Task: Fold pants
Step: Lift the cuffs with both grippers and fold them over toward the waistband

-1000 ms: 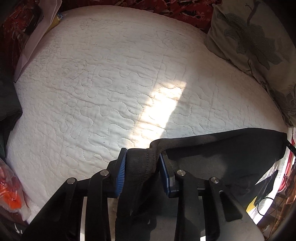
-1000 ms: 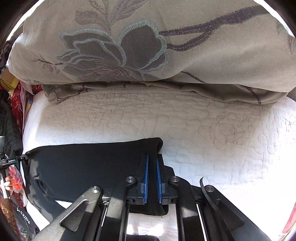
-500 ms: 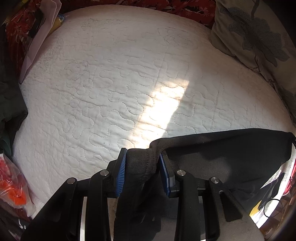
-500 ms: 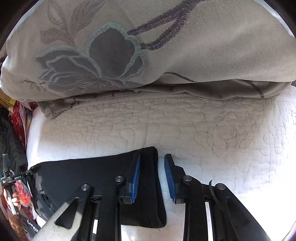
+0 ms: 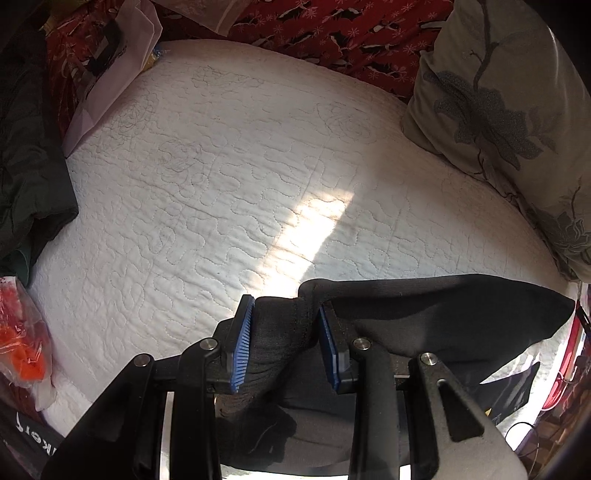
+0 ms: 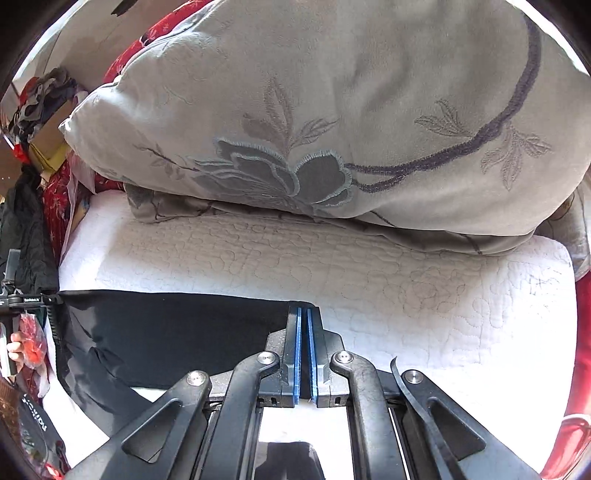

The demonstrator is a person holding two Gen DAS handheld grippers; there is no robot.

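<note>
Okay, left gripper [image 5: 284, 332] is partly closed, blue pads [image 5: 242, 343] pinching a thick bunch of the black pants [image 5: 443, 317] between them. Fabric fills the whole gap and hangs down under the tool. From that pinch the pants stretch off to the right in a taut band, lying over the near edge of the white quilt [image 5: 229, 206].

Right gripper [image 6: 304, 314] has its pads pressed together with only a thin slit showing, and the pants' [image 6: 177, 332] top right corner sits right at its tips. Looks like it has the corner edge clamped, but the cloth between the pads is hidden, so cannot tell for sure. In the right wrist view the pants run as a flat black sheet from those tips to the left, with a looser fold drooping at the near left.

Grey flowered pillow [image 6: 332, 122] lies at the far side of the quilt [image 6: 406, 288], apart from the pants. Same pillow [image 5: 498, 110] sits far right in the left wrist view. Red patterned cloth [image 5: 332, 33] runs along the far edge. Dark green garment [image 5: 26, 192] is at the left edge, and an orange plastic bag [image 5: 22, 339] is near left.
</note>
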